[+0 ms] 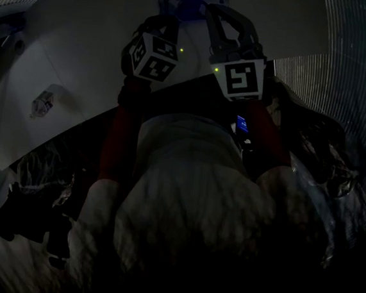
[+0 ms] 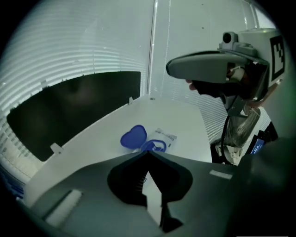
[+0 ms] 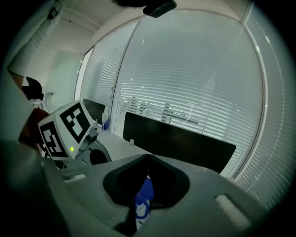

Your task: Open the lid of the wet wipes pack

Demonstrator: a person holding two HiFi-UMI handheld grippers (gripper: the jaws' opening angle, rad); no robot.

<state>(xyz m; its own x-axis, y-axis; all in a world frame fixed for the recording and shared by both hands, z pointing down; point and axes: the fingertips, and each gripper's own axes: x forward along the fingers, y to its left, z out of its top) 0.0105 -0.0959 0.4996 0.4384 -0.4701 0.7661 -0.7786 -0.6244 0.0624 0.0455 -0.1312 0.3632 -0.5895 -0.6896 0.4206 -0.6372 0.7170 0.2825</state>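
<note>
White wet wipes pack with blue print [image 2: 163, 140] lies flat on the white surface [image 2: 185, 115]. Its blue heart-shaped plastic lid [image 2: 134, 137] looks flipped up, though the light is dim. Left gripper [image 2: 148, 153] is pressed together and empty, tips just short of the pack; right gripper [image 3: 148, 159] is likewise pressed together, pack showing just beyond its tips.

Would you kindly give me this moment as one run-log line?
wipes pack: on table | lid: flipped open | left tool: shut, empty | right tool: shut, empty
</note>
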